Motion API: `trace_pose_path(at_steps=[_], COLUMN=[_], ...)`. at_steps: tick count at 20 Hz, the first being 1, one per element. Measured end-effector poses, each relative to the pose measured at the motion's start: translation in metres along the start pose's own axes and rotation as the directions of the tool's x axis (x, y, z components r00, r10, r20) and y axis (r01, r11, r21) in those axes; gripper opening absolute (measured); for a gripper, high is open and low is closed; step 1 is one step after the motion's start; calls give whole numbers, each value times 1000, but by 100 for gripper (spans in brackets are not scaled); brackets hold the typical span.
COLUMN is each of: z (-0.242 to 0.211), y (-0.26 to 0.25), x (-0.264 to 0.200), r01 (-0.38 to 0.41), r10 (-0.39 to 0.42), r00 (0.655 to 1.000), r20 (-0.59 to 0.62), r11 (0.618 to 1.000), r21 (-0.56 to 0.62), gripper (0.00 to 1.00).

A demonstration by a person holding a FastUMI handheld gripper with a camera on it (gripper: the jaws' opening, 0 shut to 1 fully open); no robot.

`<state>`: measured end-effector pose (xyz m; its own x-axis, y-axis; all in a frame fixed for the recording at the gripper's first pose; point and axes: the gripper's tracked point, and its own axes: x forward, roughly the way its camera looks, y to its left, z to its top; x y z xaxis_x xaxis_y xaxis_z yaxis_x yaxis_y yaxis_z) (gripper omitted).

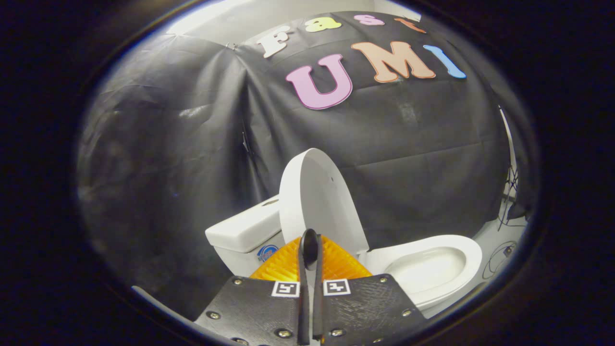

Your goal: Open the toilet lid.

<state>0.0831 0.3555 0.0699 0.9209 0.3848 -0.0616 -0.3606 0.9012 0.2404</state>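
The white toilet's lid (319, 192) stands raised, nearly upright, leaning back towards the tank (242, 228). The seat ring (468, 252) and the bowl (425, 271) lie uncovered to the right of the lid. My gripper (310, 242) is in front of the lid's lower part and hides it. Its two orange fingers (281, 264) are pressed together, their black pads meeting in a thin line. Nothing shows between them, and the lid looks to be beyond the tips, not held.
Black cloth walls close in behind and to the left of the toilet. Thin cables (504, 252) lie on the pale floor to the right of the bowl, below a dark object hanging at the wall.
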Motion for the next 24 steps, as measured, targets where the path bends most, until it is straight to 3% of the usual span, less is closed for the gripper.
trace_pose_path(at_steps=[3, 14, 18, 22, 24], z=[1, -5, -12, -8, -6], y=[0, 11, 21, 16, 13], x=[0, 2, -3, -11, -15], r01=[-17, -8, -74, -51, -40], r10=[17, 7, 67, 42, 31], r00=[1000, 1000, 996, 998, 998], r20=[3, -3, -53, -50, -46], r11=[1000, 991, 984, 979, 976], r21=[18, -132, -162, -196, -213], gripper=[5, 7, 15, 20, 28])
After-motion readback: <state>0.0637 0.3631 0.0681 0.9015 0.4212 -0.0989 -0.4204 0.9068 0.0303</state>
